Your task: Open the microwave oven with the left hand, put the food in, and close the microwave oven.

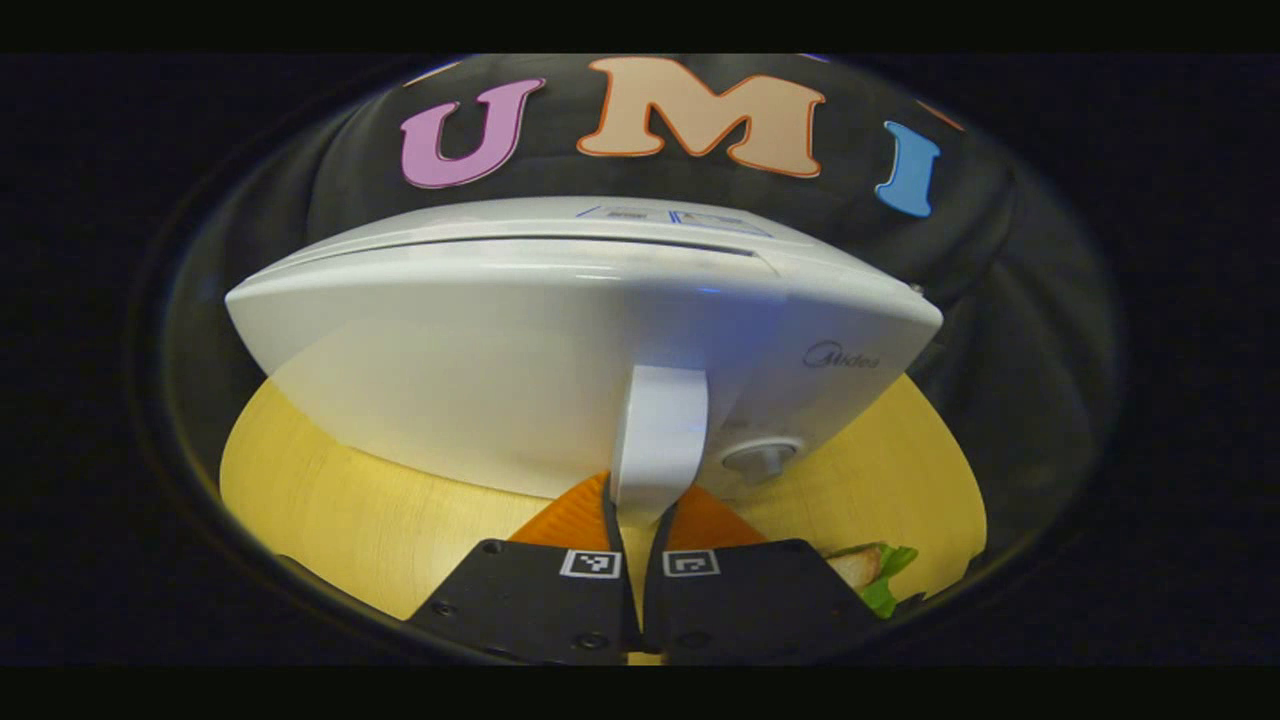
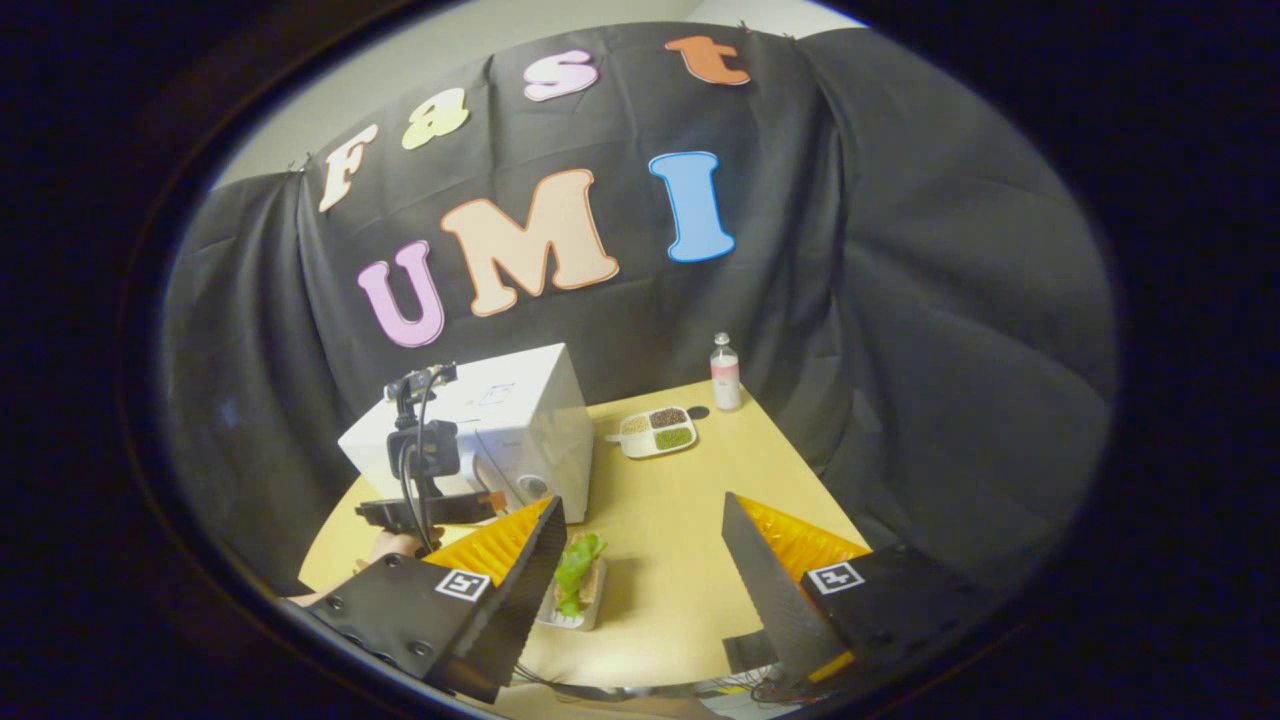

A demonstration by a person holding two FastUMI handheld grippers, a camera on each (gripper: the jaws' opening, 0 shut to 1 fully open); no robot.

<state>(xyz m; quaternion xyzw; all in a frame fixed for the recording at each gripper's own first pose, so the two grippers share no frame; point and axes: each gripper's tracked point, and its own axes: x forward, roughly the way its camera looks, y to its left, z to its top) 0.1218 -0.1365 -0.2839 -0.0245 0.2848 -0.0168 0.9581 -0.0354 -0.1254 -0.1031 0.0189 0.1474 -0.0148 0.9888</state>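
While clenched on the lower end of the door handle [image 1: 655,430], with one of the fingers [image 1: 572,520] pressed to each side, left gripper [image 1: 640,515] placed right up against the front of the microwave [image 1: 480,340]. Door apparently shut, no gap visible along its edge; judged to be at the very first step, the opening. Handle upright, long axis running top to bottom, dead ahead of the fingers and just left of the round knob [image 1: 760,458]. Probably hinged at the far left of the door, though not possible to confirm here. If so, calls for a pull back toward the person along an arc swinging left, not a straight tug. Worth keeping the grip square: only the handle's tip caught between the fingers, so some risk of slipping off.

Seen in the right gripper view: right gripper [image 2: 640,560] released, fingers spread wide, holding nothing, hanging above the worktop [image 2: 690,500] and apart from the oven. Food [image 2: 578,580], a sandwich with lettuce on a small white tray, resting on the worktop in front of the microwave's knob side, just beside the leftward finger of the right gripper. Clearly the nearer hand for the pick. Farther back, near the wall: a divided plate [image 2: 655,432] of grains and a small bottle [image 2: 725,372], seemingly clear of the door's swing.
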